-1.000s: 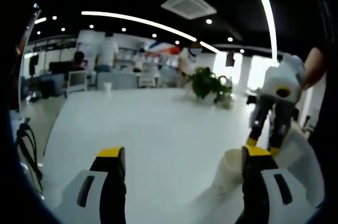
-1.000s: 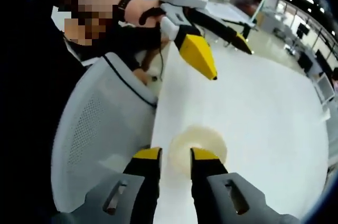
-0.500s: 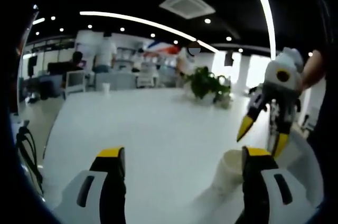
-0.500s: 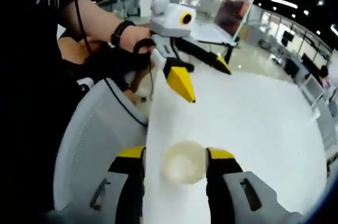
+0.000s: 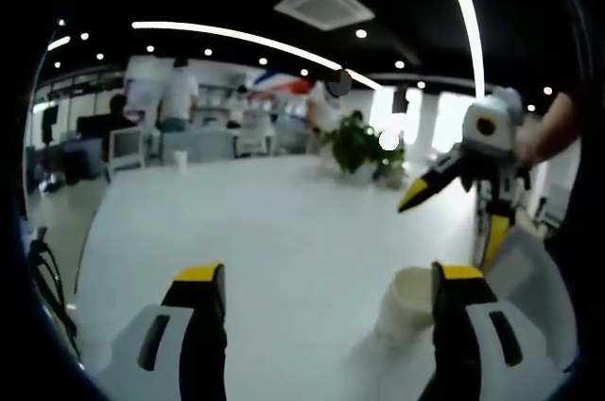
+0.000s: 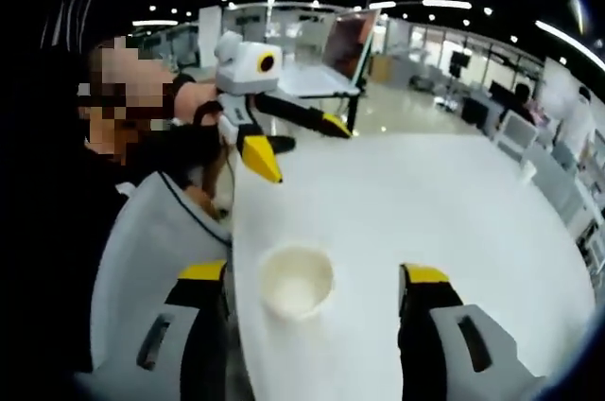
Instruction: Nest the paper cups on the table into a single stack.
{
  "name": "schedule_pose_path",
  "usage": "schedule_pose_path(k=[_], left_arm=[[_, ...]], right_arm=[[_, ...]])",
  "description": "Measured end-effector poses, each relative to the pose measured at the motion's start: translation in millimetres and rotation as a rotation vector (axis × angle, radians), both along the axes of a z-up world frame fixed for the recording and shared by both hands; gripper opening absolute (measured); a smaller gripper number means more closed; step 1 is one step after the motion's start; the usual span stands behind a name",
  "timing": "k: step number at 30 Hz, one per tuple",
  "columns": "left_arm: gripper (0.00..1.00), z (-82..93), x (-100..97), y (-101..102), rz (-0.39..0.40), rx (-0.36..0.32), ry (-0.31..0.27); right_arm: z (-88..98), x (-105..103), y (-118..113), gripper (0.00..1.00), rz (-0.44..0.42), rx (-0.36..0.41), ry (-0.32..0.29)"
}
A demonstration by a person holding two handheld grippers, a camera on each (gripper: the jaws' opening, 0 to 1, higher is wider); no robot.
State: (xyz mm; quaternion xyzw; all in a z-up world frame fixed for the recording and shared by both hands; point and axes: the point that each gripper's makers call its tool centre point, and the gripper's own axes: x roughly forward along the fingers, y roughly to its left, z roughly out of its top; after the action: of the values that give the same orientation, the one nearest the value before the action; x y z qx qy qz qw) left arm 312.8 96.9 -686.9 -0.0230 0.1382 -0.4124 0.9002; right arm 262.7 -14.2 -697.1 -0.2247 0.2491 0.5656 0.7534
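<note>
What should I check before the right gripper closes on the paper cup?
1. Right gripper open wide enough for the cup: ok, its jaws stand well apart.
2. Paper cup upright, mouth up: ok.
3. Cup centred between the right jaws: not ok, it sits nearer the left jaw.
4. Left gripper out of the way: ok, it is open and held above the white table, beyond the cup.
5. Cup standing on the table: ok, though near the edge beside the white chair.
6. Second cup to nest with: cannot tell, a small cup-like thing stands at the far edge, too small to identify.
</note>
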Motion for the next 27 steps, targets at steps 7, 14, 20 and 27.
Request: schedule_pose_path(k=[7, 14, 20, 27], left_arm=[[0.88, -2.6, -3.9, -2, -0.020, 0.013, 0.005], [0.86, -15.4, -15.4, -6, -0.072, 0.059, 0.023], [0.86, -29.4, -26.0, -10, -0.109, 0.094, 0.047], [0.86, -45.5, -40.2, -19, -0.166, 0.140, 0.054]], right_arm=[[-5.3, 0, -5, 0.92, -0.020, 0.001, -0.027], [-26.5, -5, -18, 0.91, -0.050, -0.030, 0.003], [-44.3, -8, -28, 0.90, -0.073, -0.049, 0.025], [-61.8, -12, -32, 0.86, -0.094, -0.069, 0.062]])
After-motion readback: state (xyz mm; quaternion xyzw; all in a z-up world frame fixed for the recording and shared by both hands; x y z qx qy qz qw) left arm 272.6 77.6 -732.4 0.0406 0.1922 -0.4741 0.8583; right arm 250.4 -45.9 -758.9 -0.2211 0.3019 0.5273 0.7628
